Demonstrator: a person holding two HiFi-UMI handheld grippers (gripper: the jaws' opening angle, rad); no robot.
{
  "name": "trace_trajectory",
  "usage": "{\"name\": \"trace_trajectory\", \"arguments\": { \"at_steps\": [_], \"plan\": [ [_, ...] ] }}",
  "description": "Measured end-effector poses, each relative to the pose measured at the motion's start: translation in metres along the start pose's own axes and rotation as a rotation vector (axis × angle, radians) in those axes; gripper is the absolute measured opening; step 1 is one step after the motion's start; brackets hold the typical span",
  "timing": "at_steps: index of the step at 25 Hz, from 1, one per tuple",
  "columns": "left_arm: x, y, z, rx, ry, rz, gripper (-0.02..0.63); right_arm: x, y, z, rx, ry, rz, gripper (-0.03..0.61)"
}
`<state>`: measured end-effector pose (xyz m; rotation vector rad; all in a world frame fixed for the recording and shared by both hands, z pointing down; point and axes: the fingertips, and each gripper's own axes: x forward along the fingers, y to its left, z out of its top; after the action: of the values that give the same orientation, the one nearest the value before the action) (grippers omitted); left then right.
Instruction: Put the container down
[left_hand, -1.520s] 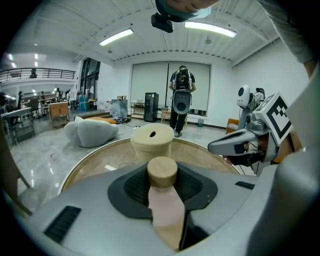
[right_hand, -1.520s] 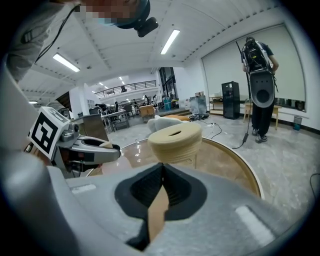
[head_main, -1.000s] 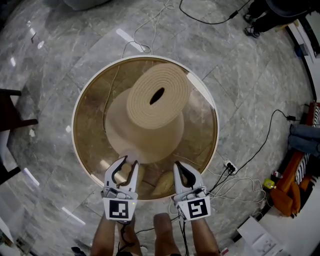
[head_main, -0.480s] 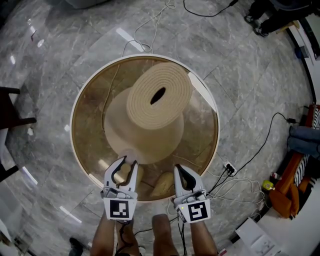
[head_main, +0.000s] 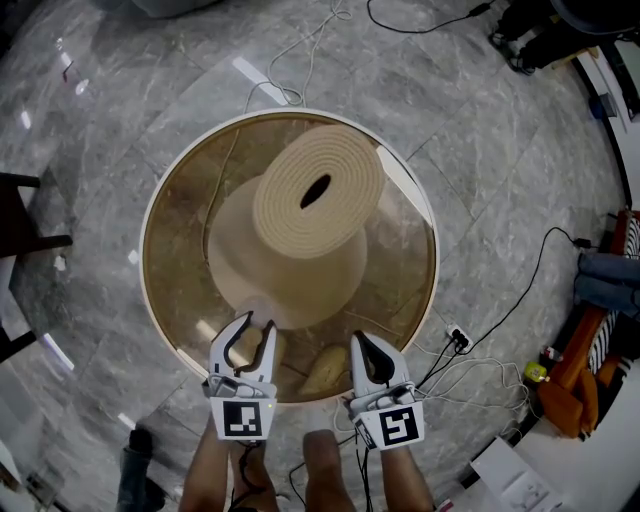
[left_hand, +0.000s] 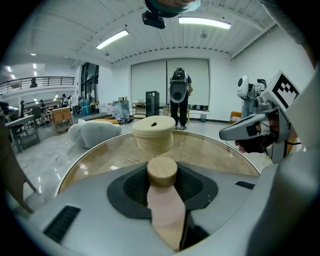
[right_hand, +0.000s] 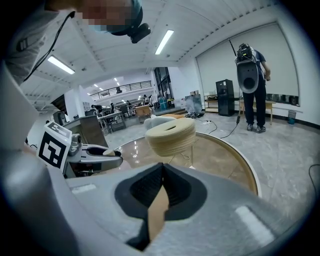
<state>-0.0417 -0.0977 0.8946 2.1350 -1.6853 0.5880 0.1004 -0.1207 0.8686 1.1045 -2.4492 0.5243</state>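
A small pale pink container with a round wooden lid (left_hand: 162, 172) sits between the pads of my left gripper (left_hand: 164, 202), which is shut on it just above the near edge of the round glass table (head_main: 150, 230). In the head view the left gripper (head_main: 254, 326) is at the table's near rim. The right gripper view shows the container's lid (right_hand: 108, 152) at the left, in those jaws. My right gripper (head_main: 361, 341) hovers beside it to the right. In its own view the right gripper (right_hand: 161, 172) has its jaws shut with nothing between them.
A thick rope-wound pedestal (head_main: 318, 190) stands under the middle of the glass top. Cables and a power strip (head_main: 460, 333) lie on the marble floor. A person (left_hand: 179, 95) stands beyond the table. A dark chair (head_main: 20, 225) is at the left. A foot (head_main: 135, 455) is at the lower left.
Both grippers have stayed almost still at the table's near edge. A person's foot has come into view on the floor at the lower left.
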Motion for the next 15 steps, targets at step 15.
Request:
{"name": "trace_trajectory", "arguments": {
  "at_steps": [15],
  "plan": [
    [-0.018,-0.003,0.033,0.048,-0.077,-0.022,0.239,-0.023,0.005,0.022,-0.027,-0.025,-0.004,0.0]
  ]
}}
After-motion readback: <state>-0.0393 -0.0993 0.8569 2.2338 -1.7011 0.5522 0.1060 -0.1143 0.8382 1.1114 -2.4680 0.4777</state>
